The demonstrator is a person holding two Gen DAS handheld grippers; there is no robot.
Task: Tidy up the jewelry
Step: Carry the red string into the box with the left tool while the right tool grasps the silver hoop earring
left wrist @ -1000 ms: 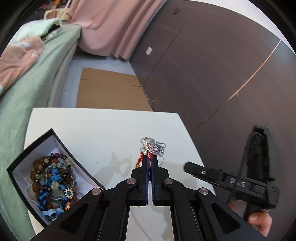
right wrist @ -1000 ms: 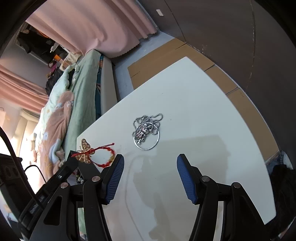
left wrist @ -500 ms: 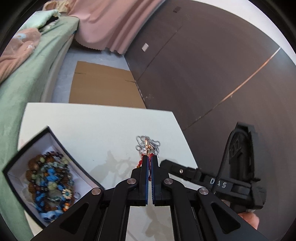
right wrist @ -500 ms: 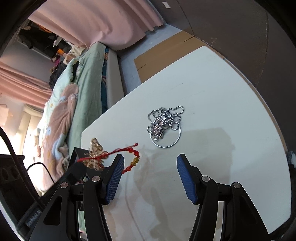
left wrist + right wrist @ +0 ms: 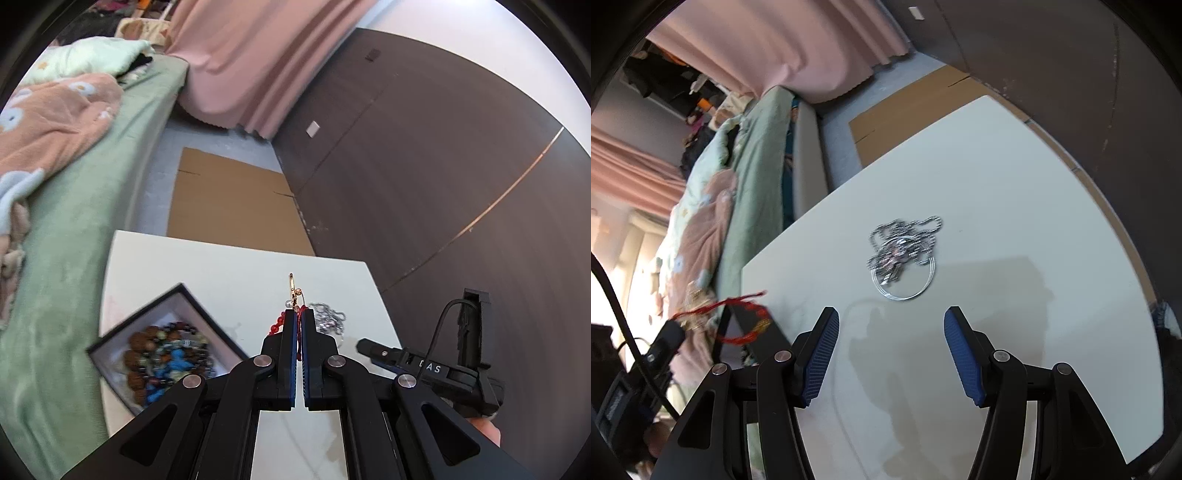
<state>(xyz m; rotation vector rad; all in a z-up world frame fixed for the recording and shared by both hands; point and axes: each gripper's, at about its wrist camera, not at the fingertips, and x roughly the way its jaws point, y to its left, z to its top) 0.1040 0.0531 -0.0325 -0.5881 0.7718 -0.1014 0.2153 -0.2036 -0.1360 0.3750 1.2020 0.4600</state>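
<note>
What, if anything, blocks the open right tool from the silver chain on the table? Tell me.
Nothing visible does. The right tool is open, with bare white table between its fingers and the silver chain ahead. The left tool, shut on the red bracelet, is off to the side near the box.

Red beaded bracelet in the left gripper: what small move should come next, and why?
Probably carry it left and lower it over the black jewelry box. The left gripper is shut on the red beaded bracelet, held above the white table, and the box already holds beaded bracelets. The open right gripper faces the silver chain necklace.
</note>
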